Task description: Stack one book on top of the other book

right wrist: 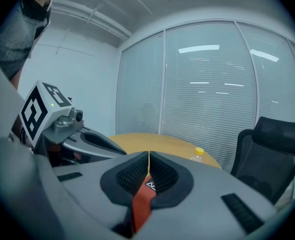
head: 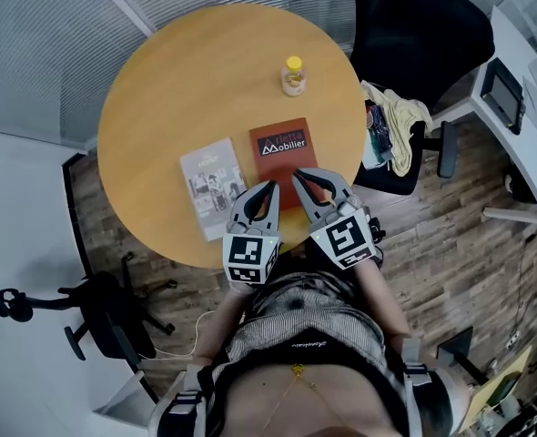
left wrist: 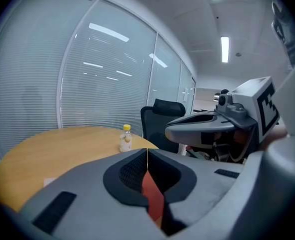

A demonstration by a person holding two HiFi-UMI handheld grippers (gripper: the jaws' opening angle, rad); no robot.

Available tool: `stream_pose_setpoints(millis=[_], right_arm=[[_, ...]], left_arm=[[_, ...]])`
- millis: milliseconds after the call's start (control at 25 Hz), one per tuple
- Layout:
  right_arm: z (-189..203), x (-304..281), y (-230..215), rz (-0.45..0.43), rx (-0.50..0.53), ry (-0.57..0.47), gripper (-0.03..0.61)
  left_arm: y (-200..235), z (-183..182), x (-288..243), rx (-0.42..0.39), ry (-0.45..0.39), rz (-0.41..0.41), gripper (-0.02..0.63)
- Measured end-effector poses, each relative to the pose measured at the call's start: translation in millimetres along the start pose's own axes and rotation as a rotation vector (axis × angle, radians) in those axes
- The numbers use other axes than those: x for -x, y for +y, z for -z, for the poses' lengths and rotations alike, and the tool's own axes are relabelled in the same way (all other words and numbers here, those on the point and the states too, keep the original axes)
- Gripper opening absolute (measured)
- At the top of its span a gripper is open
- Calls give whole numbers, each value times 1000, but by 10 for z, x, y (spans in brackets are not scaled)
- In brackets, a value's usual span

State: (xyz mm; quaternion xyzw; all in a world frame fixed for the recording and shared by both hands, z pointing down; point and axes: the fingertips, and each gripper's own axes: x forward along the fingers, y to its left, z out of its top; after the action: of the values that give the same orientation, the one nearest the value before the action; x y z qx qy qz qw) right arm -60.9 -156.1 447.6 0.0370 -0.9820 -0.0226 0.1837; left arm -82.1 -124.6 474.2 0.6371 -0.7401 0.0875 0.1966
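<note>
Head view | you are holding left gripper (head: 269,188) and right gripper (head: 298,177) clenched, empty | red book (head: 282,148) lying below both tips, long axis pointing away.

Red book (head: 282,157) flat on table, grey book (head: 212,186) just beside, unstacked

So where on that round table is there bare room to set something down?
Bare: the table left of the bottle and beyond the pale book; also the right rim beside the red book. Crowded: the near edge, with both books, the left gripper and right gripper.
</note>
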Motion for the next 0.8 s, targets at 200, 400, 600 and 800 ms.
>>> stream_pose_setpoints(millis=[200,400,600,800], right_arm=[[267,-47,-36,10,-13,65,25],[506,-92,-52,14,-35,124,25],[764,-164,-68,9,-44,193,25],[1001,-232,-41,1,-48,254,25]], left_arm=[[72,256,-68,43,58,2,23],[138,483,-123,66,115,1,23],[148,684,-211,107,167,16,23],[163,880,-265,122,220,27,23]])
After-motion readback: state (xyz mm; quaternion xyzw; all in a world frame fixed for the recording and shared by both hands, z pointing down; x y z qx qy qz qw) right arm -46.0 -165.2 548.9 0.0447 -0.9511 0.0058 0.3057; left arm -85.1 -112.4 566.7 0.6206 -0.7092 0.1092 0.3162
